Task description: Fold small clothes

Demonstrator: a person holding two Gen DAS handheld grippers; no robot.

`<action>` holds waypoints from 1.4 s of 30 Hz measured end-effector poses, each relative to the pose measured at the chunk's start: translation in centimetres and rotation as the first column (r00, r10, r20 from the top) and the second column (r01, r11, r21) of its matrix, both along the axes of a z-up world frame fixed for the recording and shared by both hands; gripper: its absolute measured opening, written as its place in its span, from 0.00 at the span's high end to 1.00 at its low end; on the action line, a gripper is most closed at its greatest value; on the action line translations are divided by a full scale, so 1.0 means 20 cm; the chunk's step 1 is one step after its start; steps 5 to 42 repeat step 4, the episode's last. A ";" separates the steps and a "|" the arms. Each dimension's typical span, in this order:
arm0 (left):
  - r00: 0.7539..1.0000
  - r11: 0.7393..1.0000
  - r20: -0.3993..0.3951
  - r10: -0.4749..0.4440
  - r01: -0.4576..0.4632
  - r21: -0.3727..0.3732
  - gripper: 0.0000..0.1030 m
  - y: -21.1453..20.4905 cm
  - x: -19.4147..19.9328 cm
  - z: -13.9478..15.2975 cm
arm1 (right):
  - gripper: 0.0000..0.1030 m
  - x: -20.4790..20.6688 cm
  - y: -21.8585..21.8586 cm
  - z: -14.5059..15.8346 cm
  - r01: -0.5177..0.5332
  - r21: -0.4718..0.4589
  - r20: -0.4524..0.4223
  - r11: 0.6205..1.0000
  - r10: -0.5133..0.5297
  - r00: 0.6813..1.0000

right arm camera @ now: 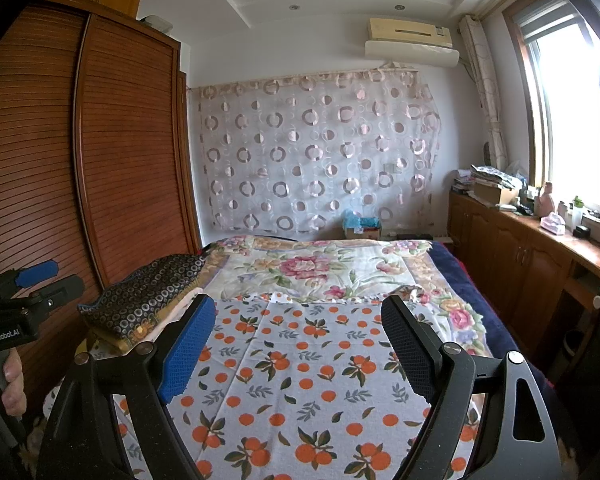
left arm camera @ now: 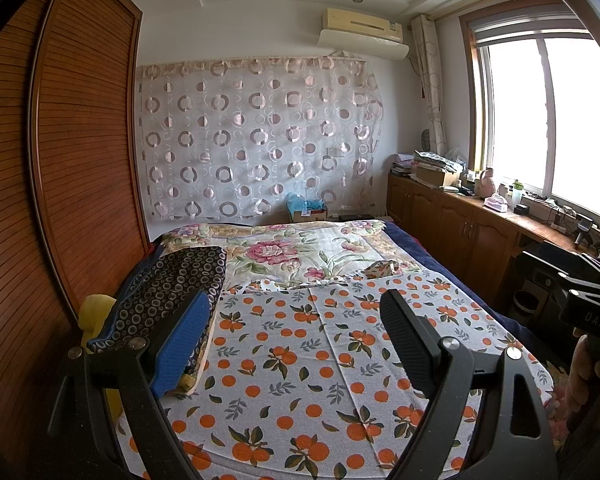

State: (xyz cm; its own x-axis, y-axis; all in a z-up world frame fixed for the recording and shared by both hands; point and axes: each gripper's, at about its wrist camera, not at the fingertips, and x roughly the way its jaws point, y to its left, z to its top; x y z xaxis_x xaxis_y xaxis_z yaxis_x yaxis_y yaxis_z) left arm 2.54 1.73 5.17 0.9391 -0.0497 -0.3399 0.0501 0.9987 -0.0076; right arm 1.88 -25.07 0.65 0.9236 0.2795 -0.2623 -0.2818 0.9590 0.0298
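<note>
Both claws, left claw and right claw, gape wide and grip nothing, poised over the orange-print cloth; it lies flat and near on the bed, probably thin cotton, ready for folding; a dark ringed pile sits left.

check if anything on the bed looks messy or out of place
Mostly tidy. The orange-print cloth lies spread flat with only crease lines. The one odd spot is the far right corner of the floral bedcover, which is rumpled and turned up.
</note>
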 end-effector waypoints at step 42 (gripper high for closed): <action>1.000 1.000 0.000 0.001 -0.001 -0.001 0.15 0.00 0.00 0.00 | 0.16 0.00 -0.01 0.00 -0.002 0.000 -0.002 1.000 0.002 1.000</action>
